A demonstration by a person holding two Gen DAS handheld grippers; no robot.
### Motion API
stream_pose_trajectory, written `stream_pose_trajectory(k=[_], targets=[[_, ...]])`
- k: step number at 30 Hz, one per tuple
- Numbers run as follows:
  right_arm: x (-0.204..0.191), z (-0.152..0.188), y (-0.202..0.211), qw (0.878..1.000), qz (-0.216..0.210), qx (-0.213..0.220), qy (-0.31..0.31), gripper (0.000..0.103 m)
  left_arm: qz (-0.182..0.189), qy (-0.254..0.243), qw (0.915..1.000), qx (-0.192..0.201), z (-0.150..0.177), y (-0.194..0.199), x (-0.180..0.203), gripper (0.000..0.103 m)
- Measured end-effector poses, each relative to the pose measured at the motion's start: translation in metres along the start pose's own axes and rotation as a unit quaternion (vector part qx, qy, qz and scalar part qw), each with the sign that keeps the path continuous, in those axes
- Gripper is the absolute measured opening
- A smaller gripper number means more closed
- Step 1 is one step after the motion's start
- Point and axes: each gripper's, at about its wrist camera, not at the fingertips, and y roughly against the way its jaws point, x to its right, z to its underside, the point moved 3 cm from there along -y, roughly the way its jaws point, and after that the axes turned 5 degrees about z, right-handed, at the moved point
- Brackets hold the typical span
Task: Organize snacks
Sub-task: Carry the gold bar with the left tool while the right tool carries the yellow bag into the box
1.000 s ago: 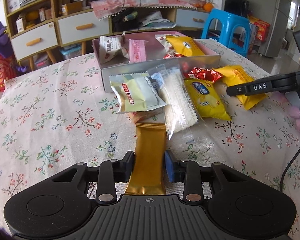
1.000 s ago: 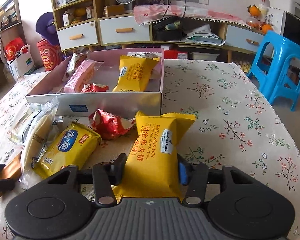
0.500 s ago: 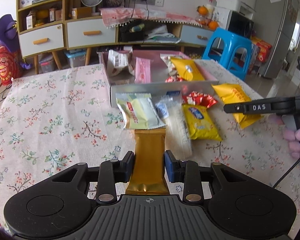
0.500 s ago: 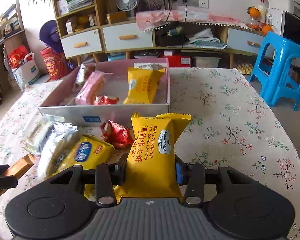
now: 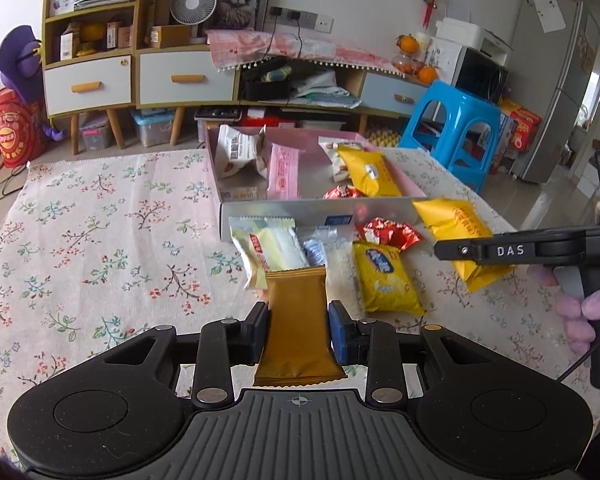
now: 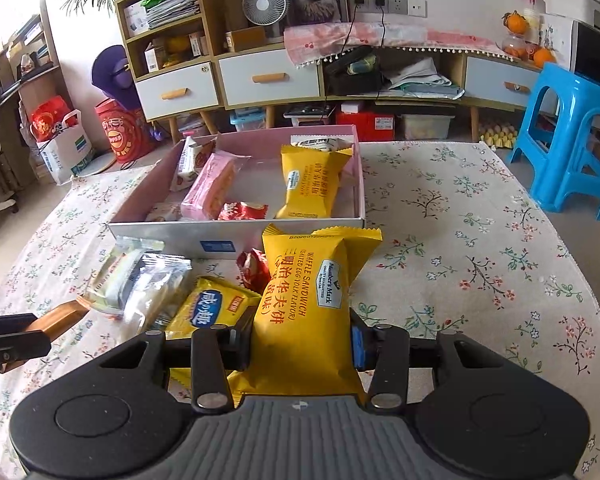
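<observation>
My left gripper (image 5: 298,330) is shut on a golden-brown snack packet (image 5: 298,332), held off the flowered tablecloth. My right gripper (image 6: 300,338) is shut on a yellow waffle sandwich packet (image 6: 308,312), also lifted; from the left wrist view that packet (image 5: 460,236) hangs under the right gripper's finger (image 5: 500,249). Ahead stands an open pink box (image 5: 320,210) (image 6: 228,232) holding a pink bar (image 6: 210,190), a yellow packet (image 6: 310,184), a small red packet (image 6: 242,211) and white packets. Before the box lie a pale yellow packet (image 5: 270,248), a clear packet (image 6: 156,292), a yellow biscuit packet (image 5: 384,278) and a red packet (image 5: 392,232).
The table wears a floral cloth (image 5: 100,248). A blue plastic stool (image 6: 572,148) stands off the table's right far corner. Low cabinets with drawers (image 5: 160,80) line the wall behind. A person's gloved hand (image 5: 580,308) grips the right tool's handle.
Both grippers have risen with their packets still held. More of the room and the box's inside shows, and the loose snacks sit lower and smaller in both views.
</observation>
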Motion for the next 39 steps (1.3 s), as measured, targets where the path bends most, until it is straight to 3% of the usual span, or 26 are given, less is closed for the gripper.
stream_pose_trajectory(k=[24,33,39], targets=[[-0.030,-0.036,-0.004,0.998,-0.036,-0.031,-0.038,0.034,-0.002,0.013,0.9993,0.035,-0.043,0.003,0.016,0.030],[-0.022,-0.061,-0.017,0.992,-0.066,-0.041,-0.099,0.034,-0.009,0.042,0.9985,0.035,-0.060,-0.015,0.004,0.030],[-0.013,-0.075,-0.035,0.990,-0.084,-0.024,-0.108,0.034,-0.040,0.037,0.9980,0.032,-0.081,-0.043,-0.011,0.030]])
